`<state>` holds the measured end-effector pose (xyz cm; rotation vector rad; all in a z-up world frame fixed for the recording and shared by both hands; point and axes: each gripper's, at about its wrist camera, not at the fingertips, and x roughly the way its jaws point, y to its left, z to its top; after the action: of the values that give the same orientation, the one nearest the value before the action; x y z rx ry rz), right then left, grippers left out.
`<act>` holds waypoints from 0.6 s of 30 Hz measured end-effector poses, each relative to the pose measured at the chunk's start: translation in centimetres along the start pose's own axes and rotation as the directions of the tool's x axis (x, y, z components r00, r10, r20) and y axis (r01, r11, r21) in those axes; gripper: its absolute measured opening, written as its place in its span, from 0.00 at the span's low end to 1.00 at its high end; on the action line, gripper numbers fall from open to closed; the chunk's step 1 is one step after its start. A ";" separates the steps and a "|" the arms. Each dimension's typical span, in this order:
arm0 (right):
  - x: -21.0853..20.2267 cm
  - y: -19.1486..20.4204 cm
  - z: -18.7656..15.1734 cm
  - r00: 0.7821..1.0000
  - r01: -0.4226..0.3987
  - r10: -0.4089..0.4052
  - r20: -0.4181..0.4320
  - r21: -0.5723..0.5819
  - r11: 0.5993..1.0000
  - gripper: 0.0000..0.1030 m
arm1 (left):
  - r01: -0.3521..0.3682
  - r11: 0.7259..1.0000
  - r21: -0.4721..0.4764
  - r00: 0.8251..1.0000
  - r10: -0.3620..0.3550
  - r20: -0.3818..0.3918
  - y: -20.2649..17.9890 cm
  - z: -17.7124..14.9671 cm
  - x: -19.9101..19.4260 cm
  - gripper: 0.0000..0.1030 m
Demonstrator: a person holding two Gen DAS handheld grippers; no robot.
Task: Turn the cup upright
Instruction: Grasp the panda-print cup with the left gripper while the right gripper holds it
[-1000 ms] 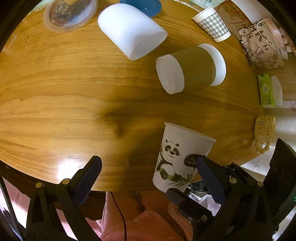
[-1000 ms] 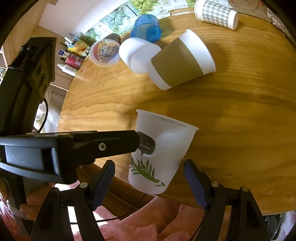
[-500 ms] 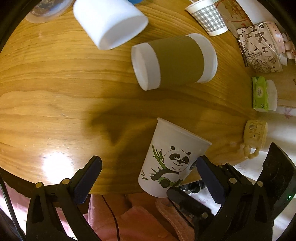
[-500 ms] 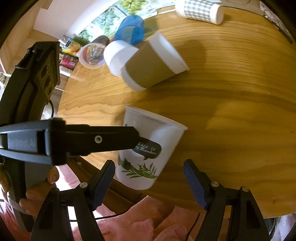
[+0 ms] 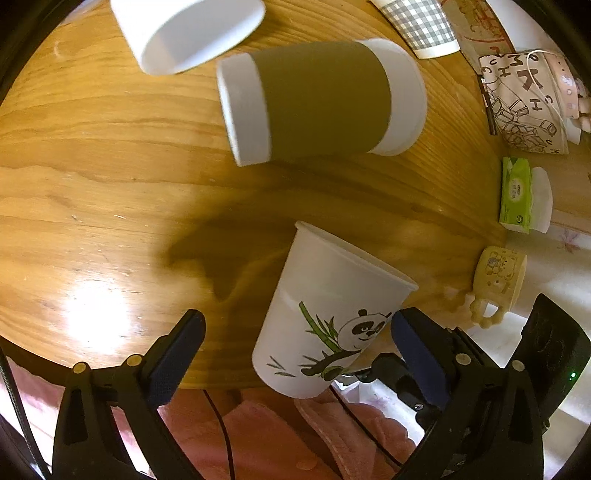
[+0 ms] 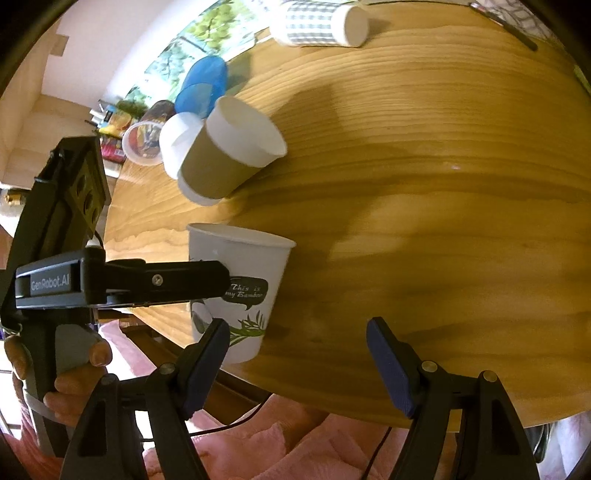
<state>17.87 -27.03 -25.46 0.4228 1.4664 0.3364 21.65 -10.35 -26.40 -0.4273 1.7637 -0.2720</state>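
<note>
A white paper cup with a panda print point(image 5: 328, 317) stands mouth-down near the front edge of the round wooden table point(image 5: 110, 192). My left gripper point(image 5: 295, 350) is open, its fingers on either side of the cup's base end without touching. In the right wrist view the same cup point(image 6: 240, 288) sits just left of my open right gripper point(image 6: 295, 365), and the left gripper's finger point(image 6: 166, 280) reaches across in front of the cup.
A brown-sleeved cup point(image 5: 317, 99) lies on its side behind the panda cup, a plain white cup point(image 5: 188, 29) beyond it. A checked cup point(image 6: 317, 22), a blue cup point(image 6: 203, 85) and a clear cup point(image 6: 142, 144) lie further back. A yellow mug point(image 5: 498, 280) is off the table's right edge.
Both grippers have moved forward and the views have turned, so the cups appear larger. The panda cup has shifted from the middle of the right gripper's gap to its left side.
</note>
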 end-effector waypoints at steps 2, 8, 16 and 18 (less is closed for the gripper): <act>-0.2 -0.4 0.2 1.000 -0.002 0.002 0.002 0.003 1.000 0.75 | 0.004 1.000 -0.002 1.000 -0.004 -0.009 -0.3 0.0 0.3 0.95; -0.4 -0.6 1.0 1.000 -0.006 0.006 0.008 0.011 1.000 0.75 | 0.013 1.000 -0.009 0.999 -0.013 -0.034 -1.0 0.3 0.9 0.89; -1.1 -1.4 1.3 1.000 -0.006 0.006 0.014 0.017 1.000 0.75 | 0.014 1.000 -0.021 0.999 -0.015 -0.043 -1.4 0.8 1.1 0.79; -1.2 -1.6 1.3 1.000 -0.004 0.003 0.017 0.018 1.000 0.75 | 0.028 0.999 -0.029 0.998 -0.029 -0.051 -1.3 0.9 1.2 0.72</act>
<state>19.02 -29.11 -25.04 0.4415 1.4533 0.3222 22.49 -12.03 -27.16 -0.4692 1.8147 -0.2811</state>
